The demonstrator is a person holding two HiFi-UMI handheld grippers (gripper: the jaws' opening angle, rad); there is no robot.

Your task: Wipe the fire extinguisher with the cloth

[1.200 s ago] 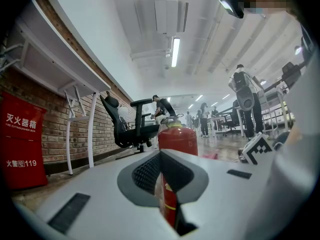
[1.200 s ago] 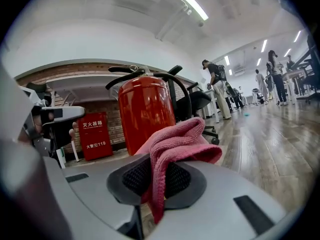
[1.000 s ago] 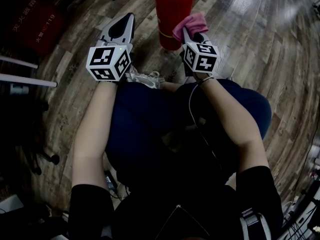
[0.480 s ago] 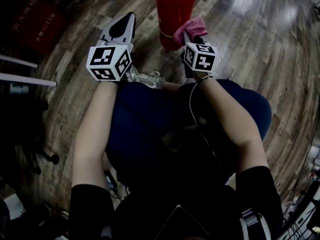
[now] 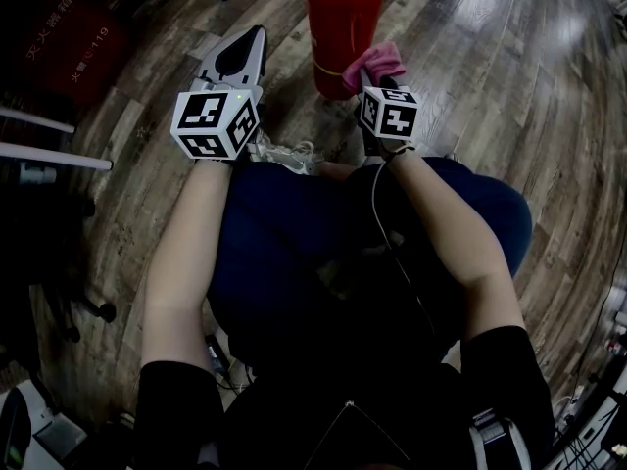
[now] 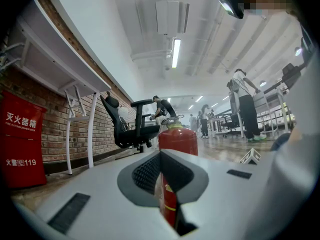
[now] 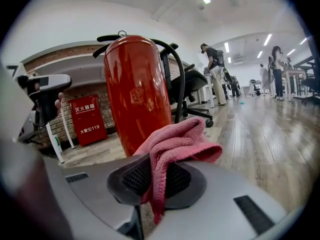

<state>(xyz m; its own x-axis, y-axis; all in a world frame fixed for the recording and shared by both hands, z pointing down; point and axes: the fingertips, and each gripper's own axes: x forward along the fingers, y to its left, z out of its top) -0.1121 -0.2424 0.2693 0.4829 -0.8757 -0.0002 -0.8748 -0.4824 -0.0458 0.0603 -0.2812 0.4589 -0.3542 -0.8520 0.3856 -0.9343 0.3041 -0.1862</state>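
Note:
A red fire extinguisher [image 5: 343,18] stands upright on the wooden floor, straight ahead of my knees. My right gripper [image 5: 370,72] is shut on a pink cloth [image 5: 376,63], which lies against the cylinder's lower right side. In the right gripper view the cloth [image 7: 172,145] bunches over the shut jaws of my right gripper [image 7: 155,184], and the extinguisher [image 7: 137,94] rises just behind it. My left gripper [image 5: 253,37] is shut on nothing and sits left of the extinguisher, apart from it. In the left gripper view the extinguisher [image 6: 178,136] shows beyond my left gripper [image 6: 161,159].
A red fire-equipment box [image 5: 73,42] stands by the brick wall at left, with white desk legs [image 5: 39,155] nearby. A black office chair [image 7: 192,91] is behind the extinguisher. People [image 6: 245,104] stand far off. My shoe [image 5: 284,153] rests near the extinguisher's base.
The right gripper with the cloth has slid slightly lower along the extinguisher's right side. The left gripper has hardly moved.

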